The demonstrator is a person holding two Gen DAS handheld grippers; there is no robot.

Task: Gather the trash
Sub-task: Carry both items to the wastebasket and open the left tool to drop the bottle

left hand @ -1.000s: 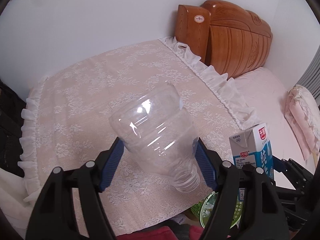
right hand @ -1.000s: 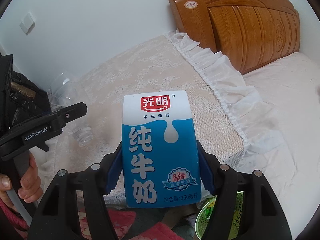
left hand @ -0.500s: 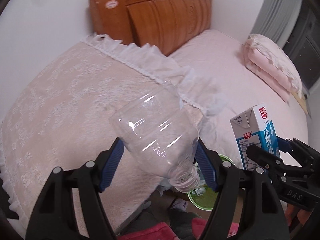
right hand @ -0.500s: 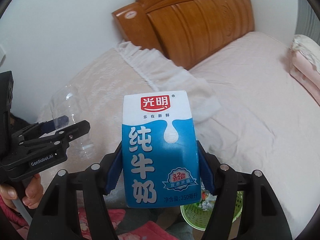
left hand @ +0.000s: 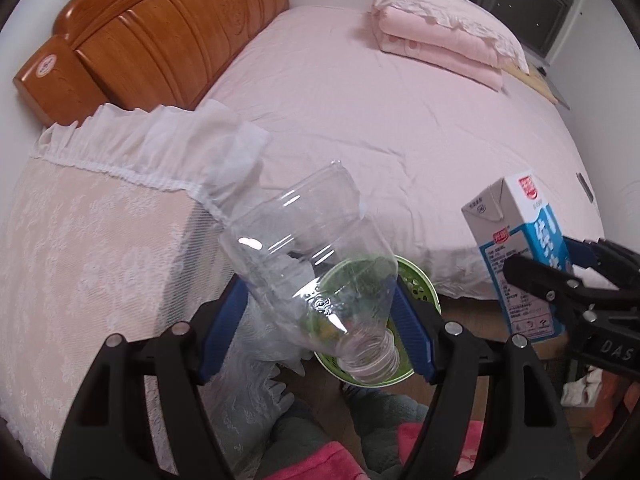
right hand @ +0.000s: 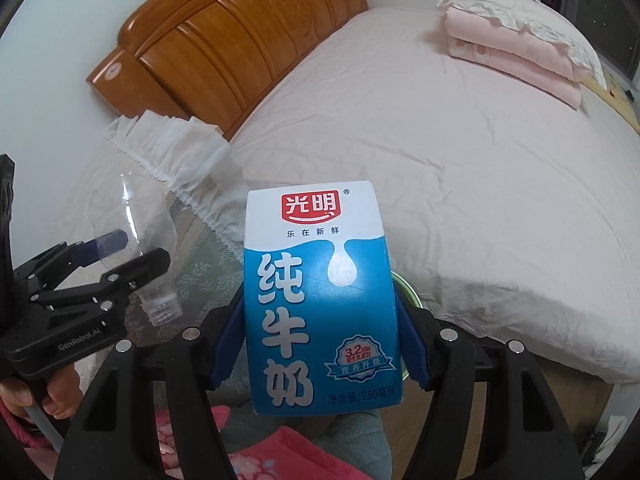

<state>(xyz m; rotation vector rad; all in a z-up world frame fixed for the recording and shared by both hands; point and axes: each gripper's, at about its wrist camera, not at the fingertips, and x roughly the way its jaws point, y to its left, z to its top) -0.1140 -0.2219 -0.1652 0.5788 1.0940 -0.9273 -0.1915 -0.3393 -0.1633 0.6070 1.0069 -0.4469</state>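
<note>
Above pink bed (left hand: 360,92), clear capless bottle (left hand: 316,280).

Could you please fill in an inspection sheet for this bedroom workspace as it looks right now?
Surface: lace-covered stand beside the bed; nothing lying on the visible part.
Job's things: clear plastic bottle, capless, neck toward the camera; blue-and-white milk carton, upright; green basket on the floor by the bed, seen partly through the bottle.
Clutter: small items on the floor at the far right edge, too unclear to name.
Grippers: left gripper shut on the bottle; right gripper shut on the carton.
Cables: nothing seen.
Surroundings: wooden headboard, folded pink quilt, white wall.
</note>
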